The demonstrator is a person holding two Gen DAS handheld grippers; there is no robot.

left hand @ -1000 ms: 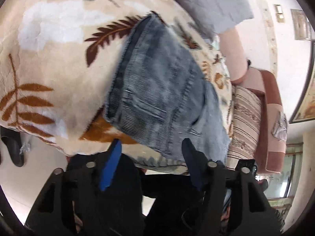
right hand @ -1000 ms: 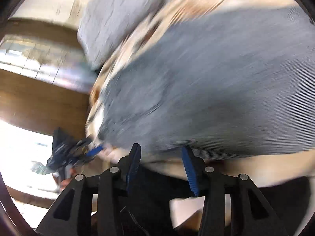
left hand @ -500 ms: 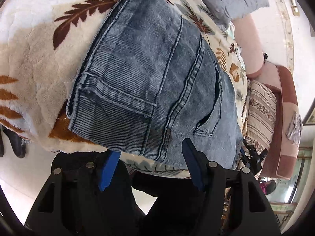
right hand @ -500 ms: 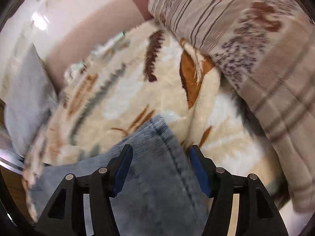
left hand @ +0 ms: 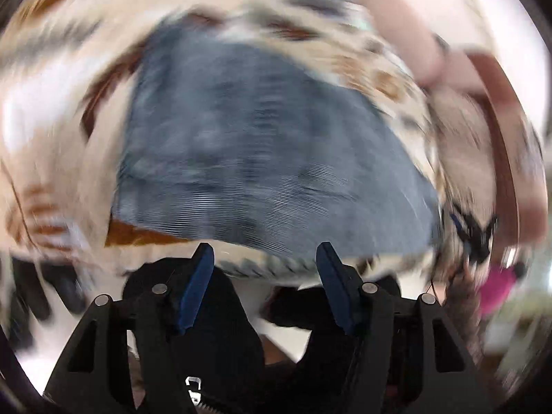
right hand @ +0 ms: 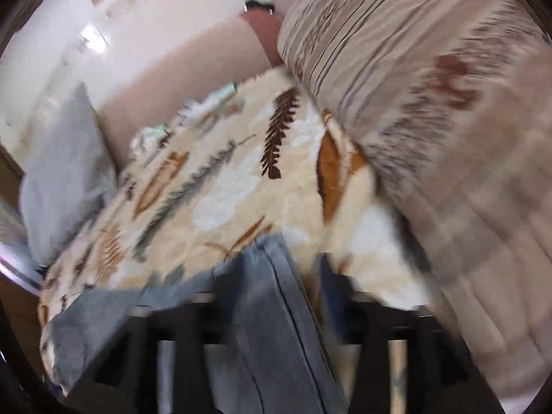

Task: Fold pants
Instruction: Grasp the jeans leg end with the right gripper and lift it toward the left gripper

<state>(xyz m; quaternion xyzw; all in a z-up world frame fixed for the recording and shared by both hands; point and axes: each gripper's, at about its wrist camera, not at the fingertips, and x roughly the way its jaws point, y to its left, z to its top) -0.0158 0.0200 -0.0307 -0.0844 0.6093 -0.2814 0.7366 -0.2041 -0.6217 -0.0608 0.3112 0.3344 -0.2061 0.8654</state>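
Note:
The blue denim pants (left hand: 262,158) lie folded on a cream blanket with a leaf print (left hand: 58,110). In the blurred left wrist view my left gripper (left hand: 265,258) is open and empty, just short of the pants' near edge. In the blurred right wrist view a corner of the pants (right hand: 272,296) lies between the fingers (right hand: 331,283) of my right gripper (right hand: 272,286). The blur hides whether that gripper is closed on the denim. My right gripper also shows small at the right of the left wrist view (left hand: 471,231).
A striped beige cushion (right hand: 431,103) lies right of the pants. A grey pillow (right hand: 65,172) sits at the far left of the bed. A pink-brown headboard (left hand: 507,131) and pale wall (right hand: 145,10) are behind. Floor shows below the blanket's edge (left hand: 248,265).
The left gripper has pulled back from the pants, which look smaller and blurred now. The right gripper swung from the pants' broad side to their corner near the striped cushion.

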